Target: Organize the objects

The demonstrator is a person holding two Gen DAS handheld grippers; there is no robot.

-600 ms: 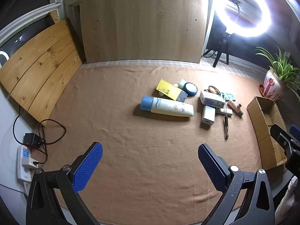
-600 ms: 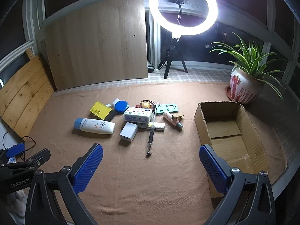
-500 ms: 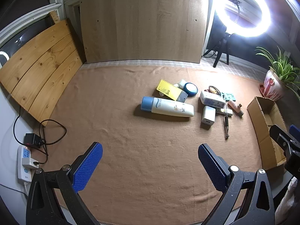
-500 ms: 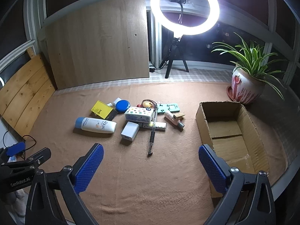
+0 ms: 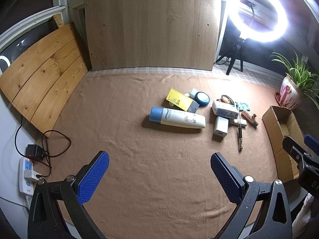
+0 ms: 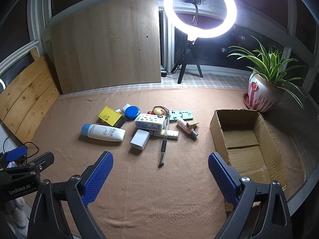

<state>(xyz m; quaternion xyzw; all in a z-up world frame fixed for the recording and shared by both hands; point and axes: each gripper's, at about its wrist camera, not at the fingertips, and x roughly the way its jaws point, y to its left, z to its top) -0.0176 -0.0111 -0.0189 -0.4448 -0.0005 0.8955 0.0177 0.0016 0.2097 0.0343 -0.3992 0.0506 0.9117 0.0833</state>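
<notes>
Small items lie clustered on a brown cloth: a white AQUA tube with a blue cap [image 6: 102,133] [image 5: 177,118], a white charger block [image 6: 140,139] [image 5: 220,125], a patterned tissue pack [image 6: 150,121], a pen [image 6: 164,143] [image 5: 239,129], a yellow card [image 6: 110,115], a blue round tin [image 6: 132,112], a pink tube [image 6: 186,128] and a teal holder [image 6: 181,115]. An empty cardboard box [image 6: 247,139] [image 5: 283,131] stands to their right. My left gripper [image 5: 159,171] and right gripper [image 6: 160,169] are both open and empty, hovering near the cloth's front edge.
A lit ring light on a tripod [image 6: 200,10] stands at the back, a potted plant [image 6: 265,91] at the back right. Wooden boards [image 5: 151,25] lean at the back and left. A power strip with cables [image 5: 28,169] lies at the left front.
Both views have shifted very slightly; nothing on the cloth has moved and both grippers stay open.
</notes>
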